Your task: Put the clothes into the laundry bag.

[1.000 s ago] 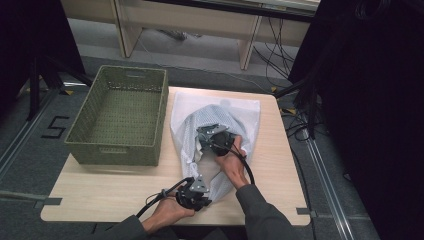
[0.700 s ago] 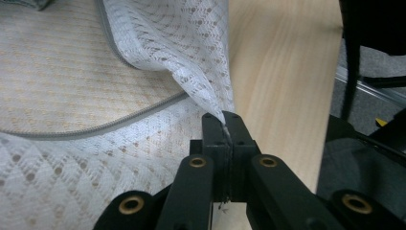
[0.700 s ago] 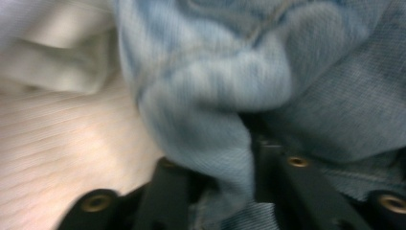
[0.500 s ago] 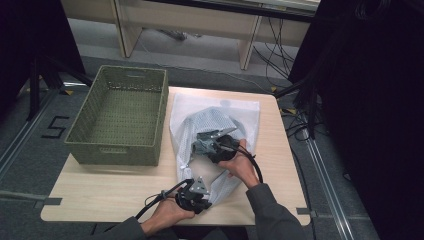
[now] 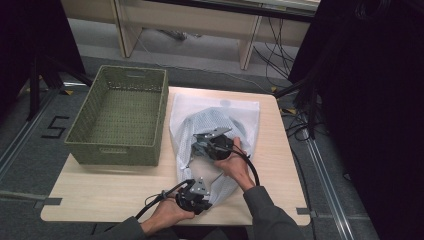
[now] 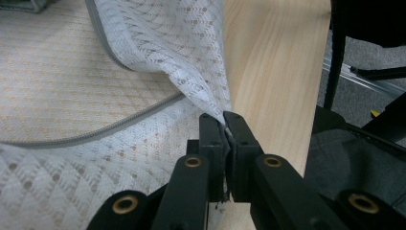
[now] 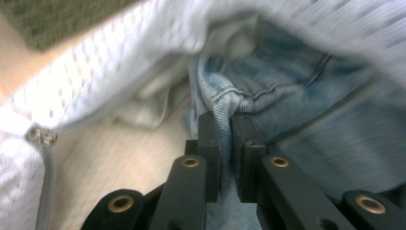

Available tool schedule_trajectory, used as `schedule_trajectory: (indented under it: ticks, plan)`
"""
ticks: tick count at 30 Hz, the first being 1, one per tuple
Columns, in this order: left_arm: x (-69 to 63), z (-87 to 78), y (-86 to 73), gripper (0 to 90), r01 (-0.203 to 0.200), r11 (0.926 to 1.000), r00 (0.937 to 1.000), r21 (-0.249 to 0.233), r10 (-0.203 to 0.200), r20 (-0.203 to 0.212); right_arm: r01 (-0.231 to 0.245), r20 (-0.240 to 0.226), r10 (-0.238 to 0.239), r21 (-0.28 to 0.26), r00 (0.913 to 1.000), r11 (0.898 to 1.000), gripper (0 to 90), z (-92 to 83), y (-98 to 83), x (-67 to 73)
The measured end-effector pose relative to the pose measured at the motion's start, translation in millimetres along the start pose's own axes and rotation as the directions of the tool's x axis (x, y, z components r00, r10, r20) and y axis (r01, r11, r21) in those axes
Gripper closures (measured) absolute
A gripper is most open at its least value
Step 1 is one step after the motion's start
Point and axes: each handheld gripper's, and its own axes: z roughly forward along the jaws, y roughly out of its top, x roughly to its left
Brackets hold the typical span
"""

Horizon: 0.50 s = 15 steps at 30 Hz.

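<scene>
A lab or recording studio: a small wooden table (image 5: 125, 192) stands on grey carpet with tape marks (image 5: 55, 127), black curtains (image 5: 370, 90) at the sides and loose cables (image 5: 295, 125) trailing across the floor.

The table (image 5: 125, 192) was a pale wood top with rounded corners, standing on a grey floor (image 5: 30, 150). A green woven basket (image 5: 120, 115) sat on its far left part, its left side hanging over the table's edge. Just beside it, touching its right wall, a white mesh laundry bag (image 5: 220, 120) lay spread from the far edge down to the near one, with a grey zipper (image 6: 95, 134) along its opening.
</scene>
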Motion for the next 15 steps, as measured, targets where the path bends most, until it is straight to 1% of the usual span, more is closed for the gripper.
schedule_trajectory:
  ticks: [2,3,4,5,6,7,8,9,10,11,12,13,14,15]
  plan:
    - [-1.7,0.5,-0.3,86.1,0.016,0.9998,0.9999,-0.008,-0.016,-0.001,0.009,-0.027,-0.008,0.047,0.9996,0.999,87.2,6.6,-5.2,3.9]
    - [-2.5,0.7,-0.8,86.2,0.029,0.9995,0.9996,-0.008,-0.029,-0.002,0.009,-0.05,-0.005,0.086,0.9988,0.996,87.3,9.8,-9.3,6.3]
    - [-1.4,0.2,-0.4,86.5,0.01,0.9999,0.9999,-0.006,-0.01,0.0,0.001,-0.074,0.007,0.11,0.9973,0.994,87.2,12.2,-12.2,7.4]
    - [-1.5,0.2,-0.6,86.9,0.014,0.9999,0.9999,-0.008,-0.014,0.0,0.001,-0.079,0.009,0.122,0.9968,0.993,87.3,15.0,-14.8,7.8]
    - [-1.5,0.2,-0.6,87.4,0.014,0.9999,0.9999,-0.008,-0.014,0.0,0.001,-0.079,0.009,0.122,0.9968,0.993,87.3,15.0,-14.8,7.8]
    - [-1.8,0.0,-1.1,87.6,0.017,0.9998,0.9999,-0.009,-0.017,-0.003,-0.046,-0.052,0.053,0.12,0.9973,0.992,87.4,18.0,-15.6,7.3]
    - [-1.8,0.0,-1.1,87.8,0.017,0.9998,0.9999,-0.009,-0.017,-0.003,-0.039,-0.037,0.043,0.104,0.9984,0.994,87.5,20.1,-15.2,5.4]
    - [-1.0,-0.6,-2.1,88.1,0.011,0.9999,0.9999,-0.005,-0.011,-0.01,-0.048,-0.023,0.05,0.094,0.9985,0.994,87.6,22.5,-14.7,5.2]
    - [-0.9,-0.7,-2.5,88.3,0.008,0.9999,0.9999,-0.007,-0.008,-0.011,-0.031,-0.01,0.032,0.065,0.9994,0.997,87.6,25.8,-14.6,3.3]
    - [-0.9,-0.7,-2.5,88.4,0.008,0.9999,0.9999,-0.007,-0.008,-0.011,-0.031,-0.01,0.032,0.065,0.9994,0.997,87.6,25.8,-14.6,3.3]
    - [-2.6,-0.6,-2.7,88.4,0.022,0.9997,0.9997,-0.011,-0.022,-0.014,-0.028,0.007,0.028,0.073,0.9996,0.997,87.5,26.8,-13.7,2.4]
    - [-3.2,-0.1,-2.6,88.5,0.026,0.9995,0.9995,-0.016,-0.027,-0.014,-0.02,0.037,0.018,0.053,0.9991,0.998,87.4,31.0,-11.1,-0.7]
    - [-3.2,-0.1,-2.6,88.5,0.026,0.9995,0.9995,-0.016,-0.027,-0.014,-0.02,0.037,0.018,0.053,0.9991,0.998,87.4,31.0,-11.1,-0.7]
    - [-2.6,-0.8,-2.7,88.5,0.031,0.9995,0.9993,-0.004,-0.031,-0.018,-0.031,0.05,0.029,0.034,0.9983,0.999,87.2,34.3,-7.8,-4.4]
